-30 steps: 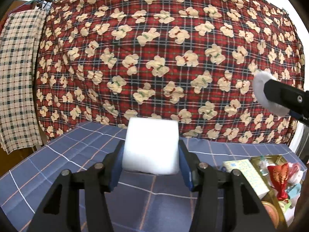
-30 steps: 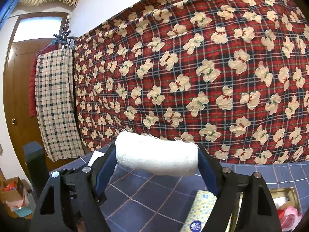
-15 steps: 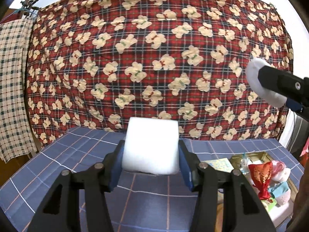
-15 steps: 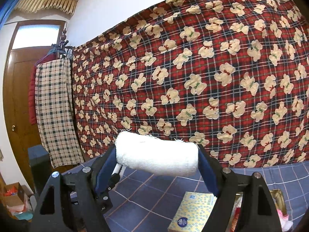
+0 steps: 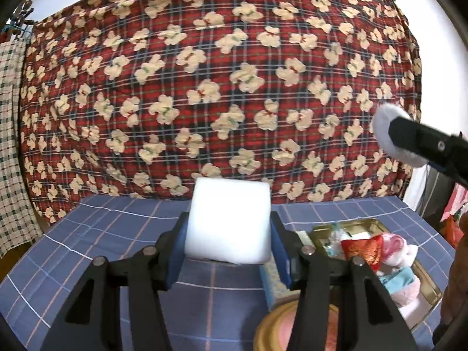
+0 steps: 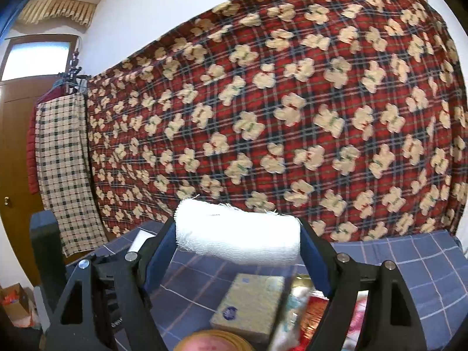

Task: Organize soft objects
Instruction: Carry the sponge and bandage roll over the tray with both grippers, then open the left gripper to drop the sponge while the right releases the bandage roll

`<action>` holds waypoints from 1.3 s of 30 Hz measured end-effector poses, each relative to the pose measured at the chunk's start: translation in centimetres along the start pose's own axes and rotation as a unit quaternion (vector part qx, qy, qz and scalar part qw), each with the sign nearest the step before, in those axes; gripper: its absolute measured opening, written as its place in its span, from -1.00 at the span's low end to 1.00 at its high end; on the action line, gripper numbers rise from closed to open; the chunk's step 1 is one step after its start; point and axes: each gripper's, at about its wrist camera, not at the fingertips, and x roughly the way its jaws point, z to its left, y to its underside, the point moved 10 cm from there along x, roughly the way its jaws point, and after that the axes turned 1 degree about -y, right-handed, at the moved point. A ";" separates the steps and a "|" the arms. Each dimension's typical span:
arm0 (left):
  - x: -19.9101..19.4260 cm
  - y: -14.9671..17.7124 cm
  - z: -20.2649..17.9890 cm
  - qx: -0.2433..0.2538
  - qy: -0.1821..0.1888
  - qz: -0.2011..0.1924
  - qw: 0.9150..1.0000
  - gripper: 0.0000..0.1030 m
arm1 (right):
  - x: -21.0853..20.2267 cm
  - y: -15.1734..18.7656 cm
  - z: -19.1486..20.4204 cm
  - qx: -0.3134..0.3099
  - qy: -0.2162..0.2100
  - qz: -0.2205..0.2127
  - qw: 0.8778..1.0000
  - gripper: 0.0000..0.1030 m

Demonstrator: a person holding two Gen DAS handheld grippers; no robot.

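Note:
My left gripper (image 5: 228, 234) is shut on a white foam block (image 5: 228, 219), held in the air above the blue checked tablecloth (image 5: 102, 234). My right gripper (image 6: 237, 239) is shut on a white gauze roll (image 6: 237, 238), clamped end to end and lifted above the table. In the left wrist view that roll's end (image 5: 383, 125) and a black finger (image 5: 421, 143) show at the right edge. A gold tray (image 5: 371, 223) at the lower right holds several soft items, among them a red and gold pouch (image 5: 362, 245) and pink and white cloths (image 5: 400, 280).
A yellow-green tissue pack (image 6: 251, 304) lies beside the tray, and a round gold-rimmed tin (image 5: 292, 330) sits near the front. A red plaid bear-print blanket (image 5: 219, 87) hangs behind the table. A checked cloth (image 6: 64, 175) hangs at the left by a wooden door.
Both grippers have swung right and risen a little with their loads. The tray, tissue pack and round tin have come further into view below them.

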 end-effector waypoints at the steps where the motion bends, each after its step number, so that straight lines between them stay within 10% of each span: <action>1: 0.0 0.0 -0.4 0.001 0.003 0.002 1.000 0.00 | -0.2 0.2 -0.5 0.001 0.004 0.001 1.000 0.57; 39: 0.0 8.3 -18.7 0.117 0.148 0.125 0.974 0.01 | -3.7 13.1 -16.6 0.087 0.126 0.153 0.976 0.57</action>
